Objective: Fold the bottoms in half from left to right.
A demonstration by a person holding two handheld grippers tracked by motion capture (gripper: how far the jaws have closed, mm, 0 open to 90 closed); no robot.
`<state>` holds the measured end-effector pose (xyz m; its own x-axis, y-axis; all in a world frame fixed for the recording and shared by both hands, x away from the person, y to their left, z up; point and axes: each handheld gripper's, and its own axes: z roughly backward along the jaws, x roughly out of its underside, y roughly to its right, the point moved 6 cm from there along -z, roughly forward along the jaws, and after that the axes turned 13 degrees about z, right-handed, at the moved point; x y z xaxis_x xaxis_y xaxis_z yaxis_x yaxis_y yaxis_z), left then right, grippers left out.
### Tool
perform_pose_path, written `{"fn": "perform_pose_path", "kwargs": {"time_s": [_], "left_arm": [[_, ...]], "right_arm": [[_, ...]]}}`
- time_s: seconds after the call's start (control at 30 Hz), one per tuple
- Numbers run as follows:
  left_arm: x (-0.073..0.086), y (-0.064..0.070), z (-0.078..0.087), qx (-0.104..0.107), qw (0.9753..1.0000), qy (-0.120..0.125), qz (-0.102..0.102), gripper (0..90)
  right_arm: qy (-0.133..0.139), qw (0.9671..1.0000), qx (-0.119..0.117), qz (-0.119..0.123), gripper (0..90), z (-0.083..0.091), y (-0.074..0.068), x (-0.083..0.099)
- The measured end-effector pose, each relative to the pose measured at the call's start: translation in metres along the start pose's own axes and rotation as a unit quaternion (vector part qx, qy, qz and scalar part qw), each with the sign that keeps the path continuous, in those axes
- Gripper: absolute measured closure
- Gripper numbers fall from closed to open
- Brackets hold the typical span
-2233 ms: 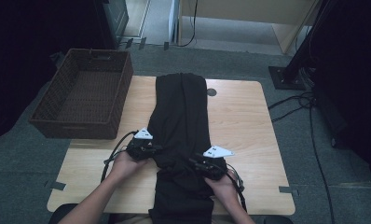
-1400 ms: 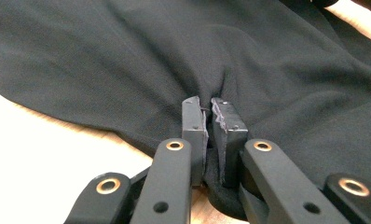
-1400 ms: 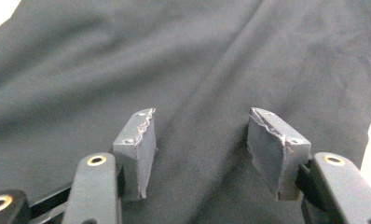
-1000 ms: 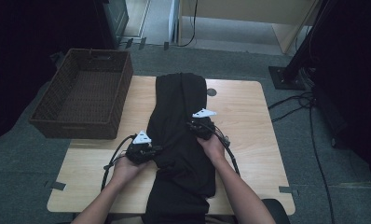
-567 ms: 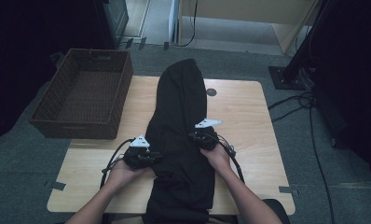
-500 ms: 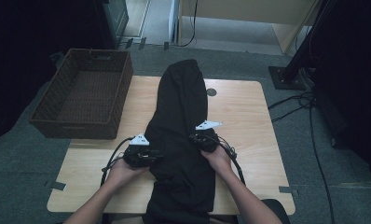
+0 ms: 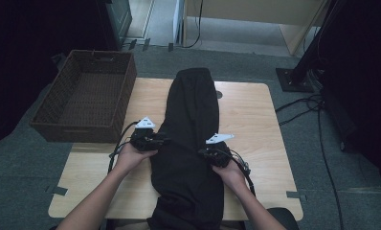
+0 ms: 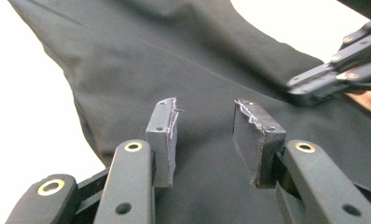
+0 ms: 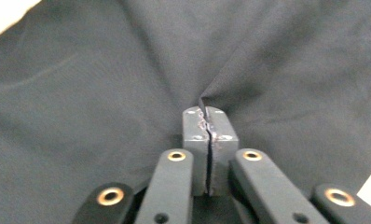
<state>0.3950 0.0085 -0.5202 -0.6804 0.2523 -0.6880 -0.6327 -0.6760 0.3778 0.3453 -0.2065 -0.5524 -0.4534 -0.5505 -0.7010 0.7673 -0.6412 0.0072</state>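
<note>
Trousers (image 7: pixel 191 139) lie lengthwise down mid-table, near end hanging over the edge. Right gripper (image 9: pixel 209 122) clamped on a fold of cloth. Left gripper (image 8: pixel 204 135) wide open, holding nothing, over the left edge. Lower left jaws onto that edge, close fully, then lift both together. Avoid pulling sideways.

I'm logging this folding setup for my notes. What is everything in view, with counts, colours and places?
Black cloth garment: one, black, lengthwise down the table's middle, hanging over its near edge.
Light wooden table: one, pale wood, centre.
Dark brown woven wicker basket: one, brown, at the table's far left corner.
Grey carpet floor: grey, around the table.
Black cables: black, on the floor at right.
Left gripper: one, black, jaws open over the garment's left edge.
Right gripper: one, black, jaws shut on a garment fold.
Forearms: two, from the bottom edge.
</note>
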Motion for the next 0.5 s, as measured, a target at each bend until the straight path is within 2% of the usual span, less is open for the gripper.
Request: {"fn": "perform_pose_path", "kwargs": {"time_s": [0.03, 0.1, 0.2, 0.3, 0.4, 0.5], "left_arm": [[-0.001, -0.002, -0.003, -0.004, 1.0000, -0.003, -0.002, 60.2], [-0.004, -0.005, -0.009, -0.007, 0.9999, -0.010, 0.000, 61.2], [-0.010, -0.009, -0.018, -0.011, 0.9996, -0.019, -0.019, 65.3], [-0.024, -0.014, -0.023, -0.016, 0.9996, -0.012, -0.018, 69.4], [-0.040, -0.021, -0.031, -0.028, 0.9991, -0.011, -0.031, 72.4], [-0.049, -0.029, -0.044, -0.038, 0.9990, -0.010, -0.021, 73.7]], "right_arm": [[0.005, 0.9999, 0.008, 0.002, 76.9, 0.002, 0.002, 0.000], [0.036, 0.9991, 0.017, -0.016, 70.4, 0.007, 0.009, -0.006], [0.064, 0.9971, 0.039, -0.017, 68.4, 0.008, 0.021, -0.013], [0.056, 0.9973, 0.039, -0.029, 67.4, 0.000, 0.034, -0.016], [0.074, 0.9947, 0.060, -0.037, 69.4, -0.007, 0.051, -0.025], [0.086, 0.9924, 0.079, -0.040, 71.8, -0.014, 0.065, -0.034]]}}
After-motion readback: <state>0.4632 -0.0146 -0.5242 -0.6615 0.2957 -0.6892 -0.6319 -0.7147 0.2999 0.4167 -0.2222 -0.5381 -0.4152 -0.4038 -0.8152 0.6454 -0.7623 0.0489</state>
